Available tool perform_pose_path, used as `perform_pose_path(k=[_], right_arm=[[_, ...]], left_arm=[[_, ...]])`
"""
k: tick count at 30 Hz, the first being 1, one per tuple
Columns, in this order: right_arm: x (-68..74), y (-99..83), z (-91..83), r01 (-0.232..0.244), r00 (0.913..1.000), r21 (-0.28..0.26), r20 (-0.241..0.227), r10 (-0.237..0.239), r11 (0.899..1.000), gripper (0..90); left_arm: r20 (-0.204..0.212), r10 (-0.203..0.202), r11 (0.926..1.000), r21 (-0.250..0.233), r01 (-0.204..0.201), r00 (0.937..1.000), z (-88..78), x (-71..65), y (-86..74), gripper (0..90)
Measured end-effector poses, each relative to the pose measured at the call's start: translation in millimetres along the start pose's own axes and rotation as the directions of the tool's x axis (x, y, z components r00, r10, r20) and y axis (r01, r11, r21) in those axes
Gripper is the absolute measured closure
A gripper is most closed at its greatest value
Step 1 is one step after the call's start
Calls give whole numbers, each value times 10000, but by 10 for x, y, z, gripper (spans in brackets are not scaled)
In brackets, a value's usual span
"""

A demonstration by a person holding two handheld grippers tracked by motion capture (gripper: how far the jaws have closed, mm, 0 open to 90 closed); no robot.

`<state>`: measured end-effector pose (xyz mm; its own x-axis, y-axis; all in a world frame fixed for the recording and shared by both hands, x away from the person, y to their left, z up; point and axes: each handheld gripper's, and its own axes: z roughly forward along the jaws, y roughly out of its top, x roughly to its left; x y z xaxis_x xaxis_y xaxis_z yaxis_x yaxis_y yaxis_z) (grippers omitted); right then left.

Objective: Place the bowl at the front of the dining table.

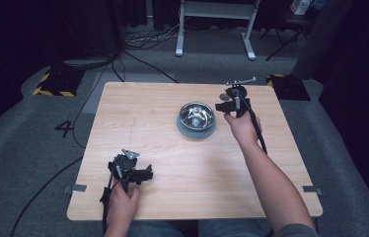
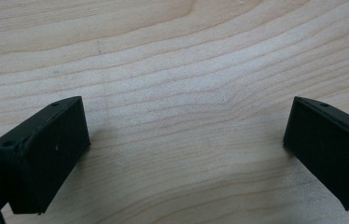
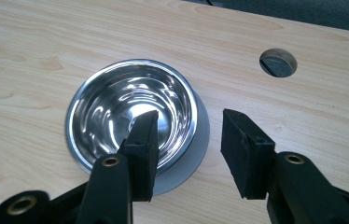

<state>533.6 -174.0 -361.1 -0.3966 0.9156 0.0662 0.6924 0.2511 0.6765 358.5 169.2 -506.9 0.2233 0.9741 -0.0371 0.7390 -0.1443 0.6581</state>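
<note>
Bowl (image 1: 197, 118) first: it is shiny metal with a grey rubber ring round its bottom, and it sits on the big wooden table (image 1: 163, 197). Everything else is told from the bowl.

Biggest is the table. The bowl stands a little past its middle, toward the far right part. In the right gripper view a round hole (image 3: 278, 62) in the table top lies beyond the bowl (image 3: 133, 116), a fair way from its rim.

Next in size are the person's two arms, which come in from the near edge. The right hand (image 1: 241, 126) is just beside the bowl, on its right. The left hand (image 1: 122, 197) is well apart from the bowl, down by the near left corner.

Then the tools. The right gripper (image 1: 223, 105) hangs just right of the bowl, above the table. In its own view its jaws are about half open with nothing between them; one jaw shows in front of the bowl's rim, the other over bare wood. The left gripper (image 1: 145, 175) is low over the wood, far from the bowl. Its jaws (image 2: 182, 149) stand wide apart and hold nothing.
</note>
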Motion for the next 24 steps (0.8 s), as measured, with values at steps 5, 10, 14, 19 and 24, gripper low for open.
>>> perform_pose_path(k=[5,10,14,19,24], right_arm=[[4,-50,-203,241,9993,-182,-272,-246,9995,560],[-15,-111,-396,226,9967,-461,-764,-261,9987,553],[-18,-169,-515,326,9946,-516,-966,-374,9981,551],[-15,-256,-665,596,9921,-575,-1066,-655,9966,547],[-45,-350,-796,722,9902,-619,-1156,-790,9955,540]], left_arm=[[1,3,10000,3,-3,10000,0,0,0,3],[2,0,10000,3,0,10000,0,0,0,3],[0,-1,10000,0,1,10000,0,0,0,3],[6,15,10000,7,-15,10000,0,1,1,3],[14,17,10000,9,-17,10000,1,2,2,3]])
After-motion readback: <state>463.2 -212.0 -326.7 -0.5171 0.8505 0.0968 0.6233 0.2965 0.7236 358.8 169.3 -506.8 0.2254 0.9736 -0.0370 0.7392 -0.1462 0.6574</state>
